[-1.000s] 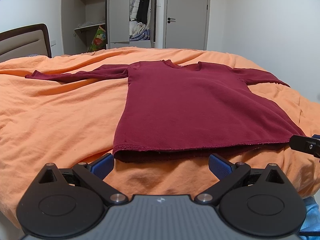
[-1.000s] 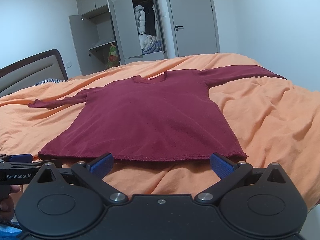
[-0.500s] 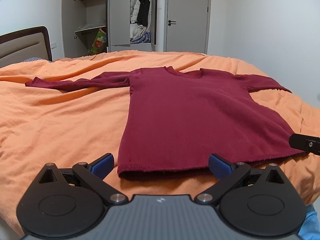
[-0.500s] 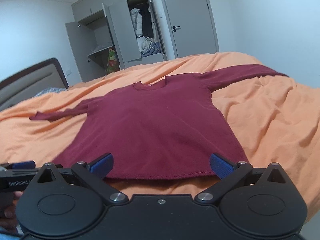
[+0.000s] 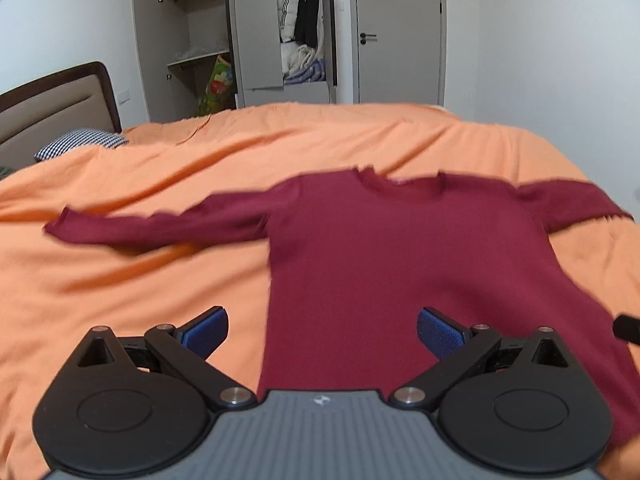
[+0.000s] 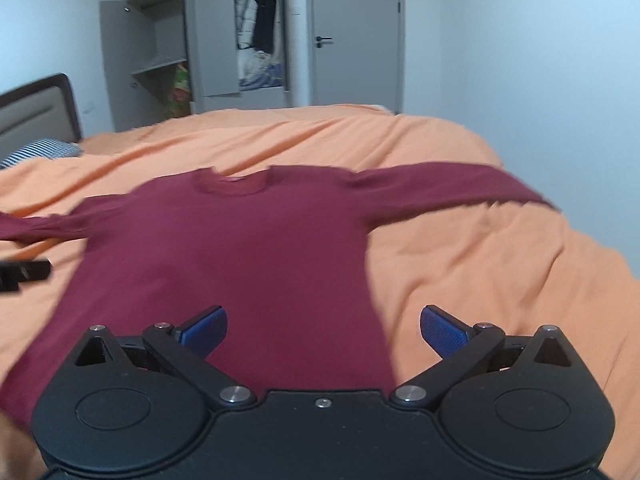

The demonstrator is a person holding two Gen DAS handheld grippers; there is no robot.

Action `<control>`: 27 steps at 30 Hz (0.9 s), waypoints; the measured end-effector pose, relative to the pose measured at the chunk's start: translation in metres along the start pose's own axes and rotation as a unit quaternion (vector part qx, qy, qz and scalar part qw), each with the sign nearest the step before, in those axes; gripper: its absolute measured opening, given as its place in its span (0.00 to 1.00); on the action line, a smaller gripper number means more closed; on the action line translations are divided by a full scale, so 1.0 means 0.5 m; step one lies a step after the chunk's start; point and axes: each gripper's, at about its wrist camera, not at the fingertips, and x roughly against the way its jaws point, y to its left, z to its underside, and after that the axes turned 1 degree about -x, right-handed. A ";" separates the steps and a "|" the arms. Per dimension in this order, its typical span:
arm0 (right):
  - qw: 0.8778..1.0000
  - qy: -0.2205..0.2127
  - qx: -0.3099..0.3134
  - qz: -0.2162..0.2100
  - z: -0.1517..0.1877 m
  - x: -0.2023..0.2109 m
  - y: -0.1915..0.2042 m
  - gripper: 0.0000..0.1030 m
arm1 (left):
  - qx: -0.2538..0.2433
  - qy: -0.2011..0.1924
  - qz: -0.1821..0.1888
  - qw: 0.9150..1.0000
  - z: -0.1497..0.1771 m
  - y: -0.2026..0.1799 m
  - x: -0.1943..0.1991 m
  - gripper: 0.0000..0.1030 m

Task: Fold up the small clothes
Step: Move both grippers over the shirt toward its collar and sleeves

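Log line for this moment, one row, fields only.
stage: pre-fold | shirt: maroon, flat on orange bedspread, sleeves spread | left gripper: open over shirt's left edge | right gripper: open over right edge

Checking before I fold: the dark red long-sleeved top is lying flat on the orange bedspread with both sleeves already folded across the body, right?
Not quite. The dark red long-sleeved top does lie flat on the orange bedspread, but both sleeves are spread outward, not folded in. The right wrist view shows this; the left wrist view agrees.
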 end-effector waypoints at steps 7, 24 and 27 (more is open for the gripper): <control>0.999 -0.002 -0.010 0.032 -0.086 -0.127 -0.091 1.00 | 0.003 -0.012 -0.009 1.000 -0.127 -0.079 -0.143 1.00; 0.982 -0.062 -0.153 0.087 -0.199 -0.409 -0.468 1.00 | 0.022 0.014 0.021 0.999 -0.207 -0.255 -0.470 1.00; 0.977 -0.067 -0.167 0.119 -0.223 -0.444 -0.541 1.00 | 0.029 0.025 0.022 0.999 -0.195 -0.256 -0.492 1.00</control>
